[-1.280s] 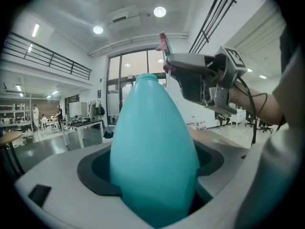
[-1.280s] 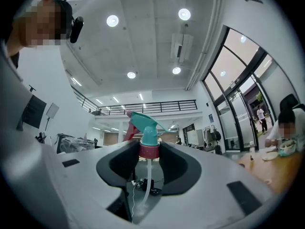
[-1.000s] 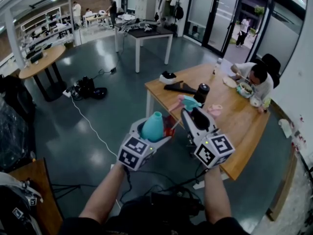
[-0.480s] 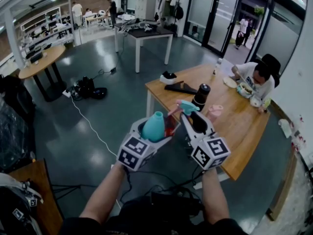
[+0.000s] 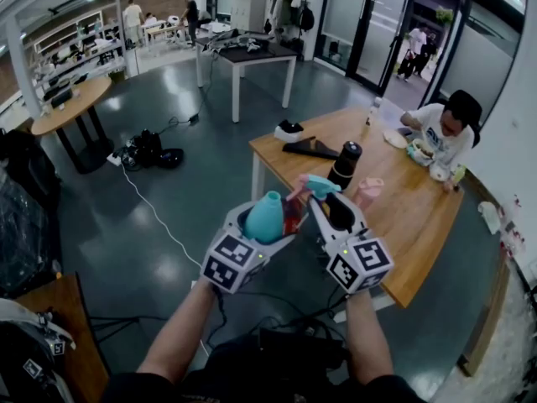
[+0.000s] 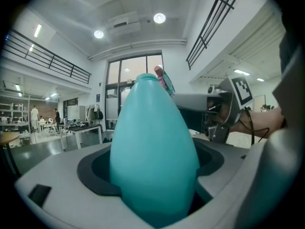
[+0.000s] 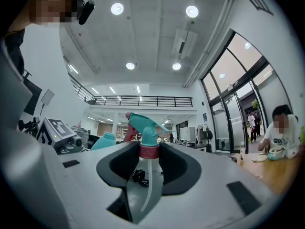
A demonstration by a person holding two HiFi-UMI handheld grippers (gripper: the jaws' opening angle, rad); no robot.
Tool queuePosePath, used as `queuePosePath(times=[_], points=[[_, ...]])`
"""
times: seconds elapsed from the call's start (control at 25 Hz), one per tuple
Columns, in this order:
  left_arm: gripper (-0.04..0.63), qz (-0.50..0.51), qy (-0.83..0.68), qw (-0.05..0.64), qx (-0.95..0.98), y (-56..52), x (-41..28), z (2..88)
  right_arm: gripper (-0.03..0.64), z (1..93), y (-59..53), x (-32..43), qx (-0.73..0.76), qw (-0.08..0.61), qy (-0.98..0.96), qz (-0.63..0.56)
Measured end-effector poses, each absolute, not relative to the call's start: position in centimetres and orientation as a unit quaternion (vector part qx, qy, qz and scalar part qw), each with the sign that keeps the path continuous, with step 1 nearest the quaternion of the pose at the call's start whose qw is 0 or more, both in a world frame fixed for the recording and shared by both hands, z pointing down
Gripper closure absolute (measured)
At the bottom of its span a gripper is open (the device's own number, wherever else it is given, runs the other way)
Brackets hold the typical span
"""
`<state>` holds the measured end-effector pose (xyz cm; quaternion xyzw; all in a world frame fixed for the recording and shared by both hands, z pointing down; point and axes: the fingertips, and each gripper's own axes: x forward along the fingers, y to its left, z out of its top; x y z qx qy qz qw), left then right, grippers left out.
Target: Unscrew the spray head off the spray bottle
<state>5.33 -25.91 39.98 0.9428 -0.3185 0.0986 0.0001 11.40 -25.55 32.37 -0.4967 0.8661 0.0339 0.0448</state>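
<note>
My left gripper (image 5: 267, 225) is shut on a teal, egg-shaped spray bottle (image 5: 263, 217), which fills the left gripper view (image 6: 155, 156) with its neck up. My right gripper (image 5: 325, 201) is shut on the teal spray head (image 5: 317, 185). Its pads clamp the pink collar (image 7: 148, 151), and the white dip tube (image 7: 149, 185) hangs free below. The spray head (image 7: 143, 125) is off the bottle (image 7: 106, 141), which sits just to its left. Both are held in the air above the floor, a short gap apart.
A wooden table (image 5: 419, 217) stands ahead on the right with a black flask (image 5: 345, 164), a pink cup (image 5: 367, 191) and dark items (image 5: 306, 148); a person (image 5: 443, 133) sits eating at its far end. Cables and bags (image 5: 151, 151) lie on the floor.
The right gripper with the spray head has shifted slightly left, closer to the bottle. The left gripper and the bottle have stayed put.
</note>
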Motion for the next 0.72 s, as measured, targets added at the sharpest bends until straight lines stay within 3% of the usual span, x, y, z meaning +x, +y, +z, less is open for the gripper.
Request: queuePosePath(times=[0.72], points=[[0.160,0.103,-0.314,-0.003,0.944,-25.42,5.89,40.26,0.482,32.80,-25.18,12.09,-0.498,0.051,0.865,0.032]])
